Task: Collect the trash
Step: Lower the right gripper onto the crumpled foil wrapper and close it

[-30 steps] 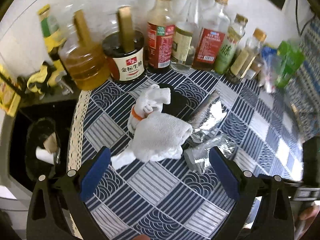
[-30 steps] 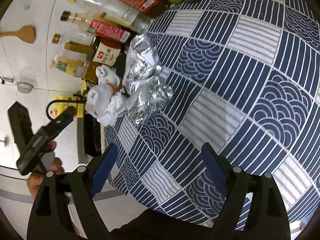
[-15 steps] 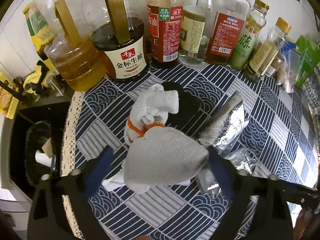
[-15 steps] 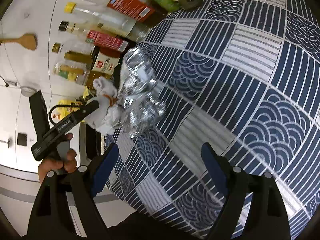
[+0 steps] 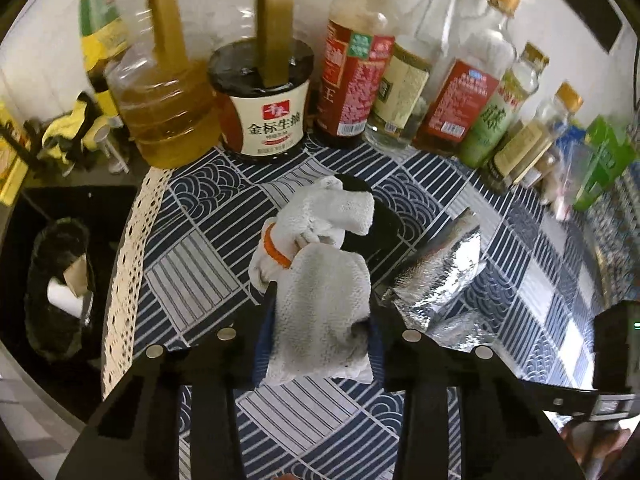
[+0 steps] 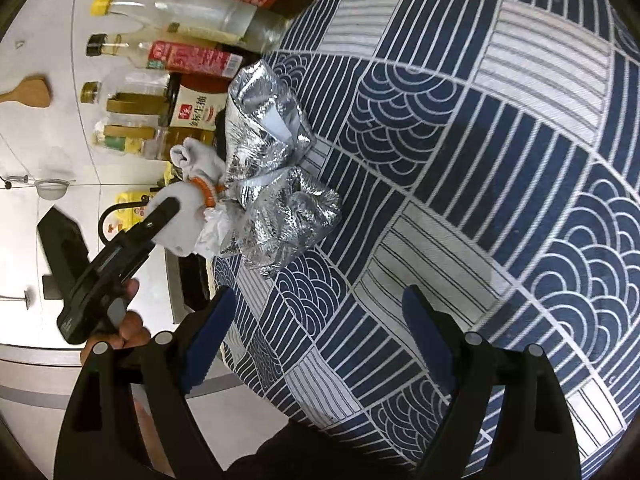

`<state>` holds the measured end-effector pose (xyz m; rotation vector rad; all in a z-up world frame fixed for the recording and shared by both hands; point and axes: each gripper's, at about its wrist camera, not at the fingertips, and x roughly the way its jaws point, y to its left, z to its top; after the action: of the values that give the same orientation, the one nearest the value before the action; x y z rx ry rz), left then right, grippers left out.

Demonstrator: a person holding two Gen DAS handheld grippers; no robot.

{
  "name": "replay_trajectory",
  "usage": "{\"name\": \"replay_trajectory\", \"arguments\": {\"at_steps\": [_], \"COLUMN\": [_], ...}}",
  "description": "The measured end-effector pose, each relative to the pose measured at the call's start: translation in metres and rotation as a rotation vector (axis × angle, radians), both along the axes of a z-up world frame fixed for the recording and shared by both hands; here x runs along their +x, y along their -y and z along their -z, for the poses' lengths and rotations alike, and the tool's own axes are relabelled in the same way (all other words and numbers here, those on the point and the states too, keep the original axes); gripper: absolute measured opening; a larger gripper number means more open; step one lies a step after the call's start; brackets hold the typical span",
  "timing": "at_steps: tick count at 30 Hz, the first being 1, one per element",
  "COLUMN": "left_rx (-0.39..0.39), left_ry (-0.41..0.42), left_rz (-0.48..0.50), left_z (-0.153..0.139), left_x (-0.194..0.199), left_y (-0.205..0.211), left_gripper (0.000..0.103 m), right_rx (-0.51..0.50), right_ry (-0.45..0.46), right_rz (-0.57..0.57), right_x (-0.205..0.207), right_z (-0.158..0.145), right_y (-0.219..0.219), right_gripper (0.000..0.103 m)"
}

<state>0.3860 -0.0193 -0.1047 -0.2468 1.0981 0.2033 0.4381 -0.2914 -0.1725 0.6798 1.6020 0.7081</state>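
Observation:
A white crumpled cloth wad [image 5: 324, 300] with an orange band lies on the blue patterned tablecloth [image 5: 192, 280]. My left gripper [image 5: 318, 332] has its blue jaws closing, and both pads press against the wad's near end. The right wrist view shows that gripper [image 6: 160, 216] on the wad [image 6: 192, 160] too. Crumpled silver foil bags [image 5: 440, 276] lie just right of the wad, touching it. My right gripper [image 6: 318, 294] hovers open over the cloth, a short way in front of the foil [image 6: 280, 216], with nothing between its fingers.
A row of oil and sauce bottles [image 5: 264, 112] lines the wall behind the trash. A black-lined bin [image 5: 56, 288] with a paper cup in it stands below the table's lace edge [image 5: 128, 248]. Green packets [image 5: 604, 164] sit at the far right.
My left gripper came down over the white wad and its jaws closed from wide open onto it. My right gripper moved nearer the foil, still open.

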Motion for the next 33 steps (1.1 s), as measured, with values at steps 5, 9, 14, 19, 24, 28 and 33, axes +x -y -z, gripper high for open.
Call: {"name": "replay_trajectory", "arguments": {"at_steps": [5, 9, 14, 19, 24, 28, 33], "left_rx": [-0.04, -0.047, -0.047, -0.043, -0.05, -0.064, -0.073], "left_ry": [0.064, 0.094, 0.082, 0.058, 0.032, 0.021, 0.016], "left_rz": [-0.064, -0.091, -0.103, -0.111, -0.124, -0.145, -0.178], "left_z": [-0.021, -0.038, -0.046, -0.047, -0.041, -0.035, -0.033], "left_x": [-0.023, -0.039, -0.05, -0.063, -0.077, -0.093, -0.112], "left_y": [-0.01, -0.012, -0.013, -0.013, -0.015, -0.018, -0.027], "left_gripper": [0.037, 0.037, 0.037, 0.037, 0.037, 0.037, 0.037], "right_rx": [-0.007, 0.035, 0.1, 0.149, 0.117, 0.121, 0.109], "right_ry": [-0.006, -0.069, -0.161, -0.245, -0.266, -0.296, -0.283], "right_rz": [0.005, 0.019, 0.056, 0.118, 0.193, 0.185, 0.174], "right_x": [0.014, 0.027, 0.034, 0.036, 0.039, 0.036, 0.034], "right_z": [-0.008, -0.003, 0.013, 0.028, 0.037, 0.044, 0.044], "right_y": [-0.011, -0.022, -0.036, -0.044, -0.043, -0.053, -0.066], "right_gripper": [0.086, 0.086, 0.086, 0.086, 0.071, 0.069, 0.067]}}
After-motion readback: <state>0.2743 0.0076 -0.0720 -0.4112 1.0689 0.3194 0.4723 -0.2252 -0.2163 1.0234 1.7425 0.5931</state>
